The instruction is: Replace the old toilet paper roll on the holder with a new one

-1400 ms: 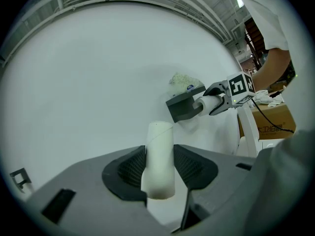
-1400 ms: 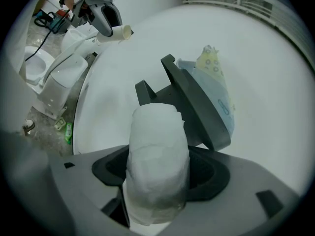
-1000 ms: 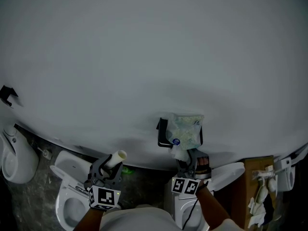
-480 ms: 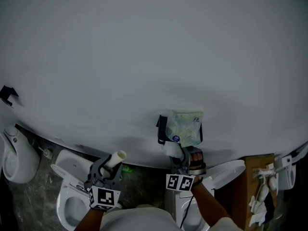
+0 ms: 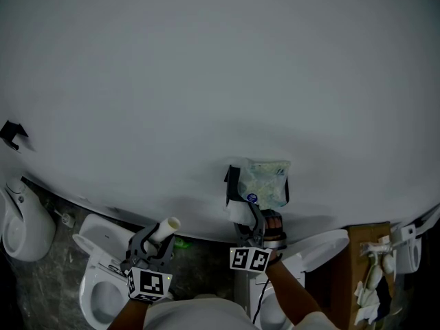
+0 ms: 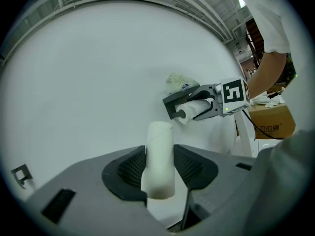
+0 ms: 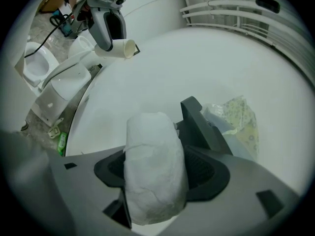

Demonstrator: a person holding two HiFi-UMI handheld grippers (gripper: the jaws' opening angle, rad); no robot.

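My left gripper point(image 5: 155, 238) is shut on an empty cardboard tube point(image 5: 166, 227), which sticks up between its pads point(image 6: 158, 157). The tube is held low and left, away from the wall. My right gripper point(image 5: 250, 227) is shut on a full white toilet paper roll point(image 5: 238, 214), which fills its jaws point(image 7: 155, 167). The roll sits just below and beside the black holder point(image 5: 232, 184) on the white wall. In the right gripper view the holder point(image 7: 196, 121) stands right behind the roll. From the left gripper view the roll point(image 6: 193, 110) lies against the holder's point(image 6: 172, 103) lower end.
A plastic pack with a green pattern point(image 5: 265, 183) sits on the holder's right side. Toilets point(image 5: 100, 280) stand below the wall, with a urinal point(image 5: 20, 225) at far left. A cardboard box point(image 5: 364, 267) stands at the right. A green item point(image 5: 181, 242) lies on the floor.
My right gripper has carried the full roll leftward, from under the plastic pack to beside the holder's lower left. The left gripper and the tube have stayed still.
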